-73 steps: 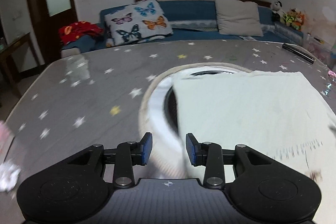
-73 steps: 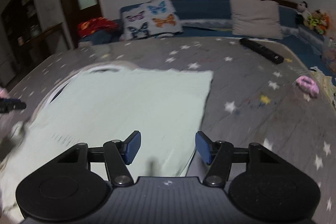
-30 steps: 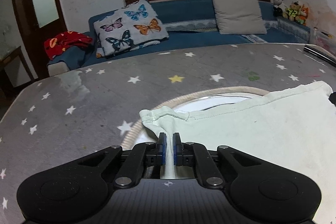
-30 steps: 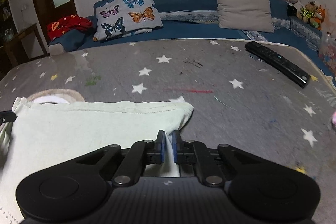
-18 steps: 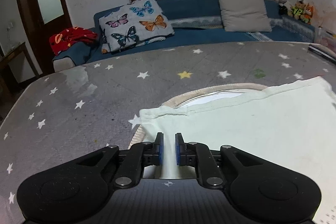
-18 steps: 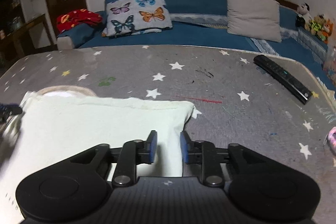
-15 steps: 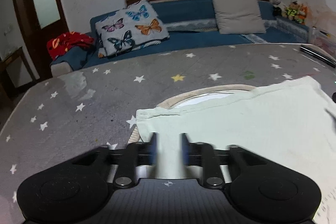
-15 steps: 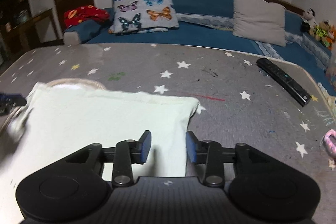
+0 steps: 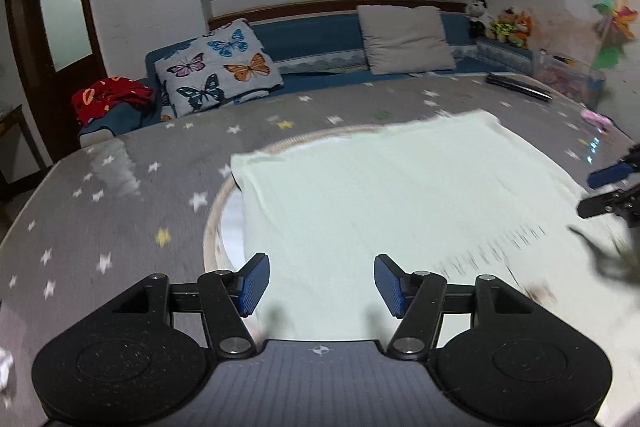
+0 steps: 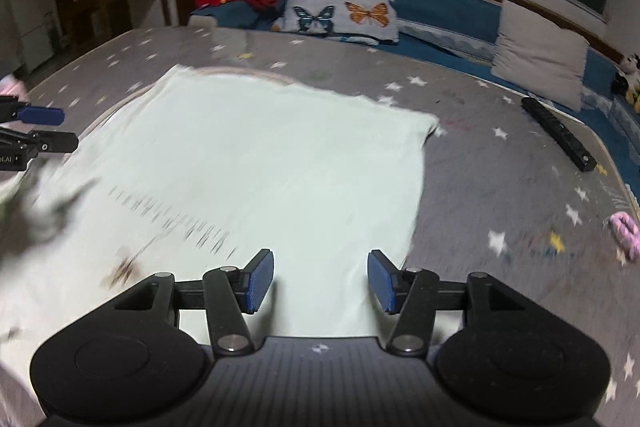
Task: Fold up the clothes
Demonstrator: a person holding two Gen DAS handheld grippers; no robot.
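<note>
Now both grippers (image 9: 321, 285) (image 10: 321, 281) opening, empty, above pale cloth (image 9: 392, 195) lying flat.

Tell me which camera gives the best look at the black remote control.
Right wrist view. The remote control lies whole and unobstructed on the starred table cover, right of the pale garment. The left wrist view shows it only small and blurred at the far edge.

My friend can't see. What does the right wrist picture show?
A pale folded garment lies flat on a grey star-patterned table. The right tool is above its near edge, jaws opening, holding nothing. A black remote and a pink thing lie to the right.
</note>
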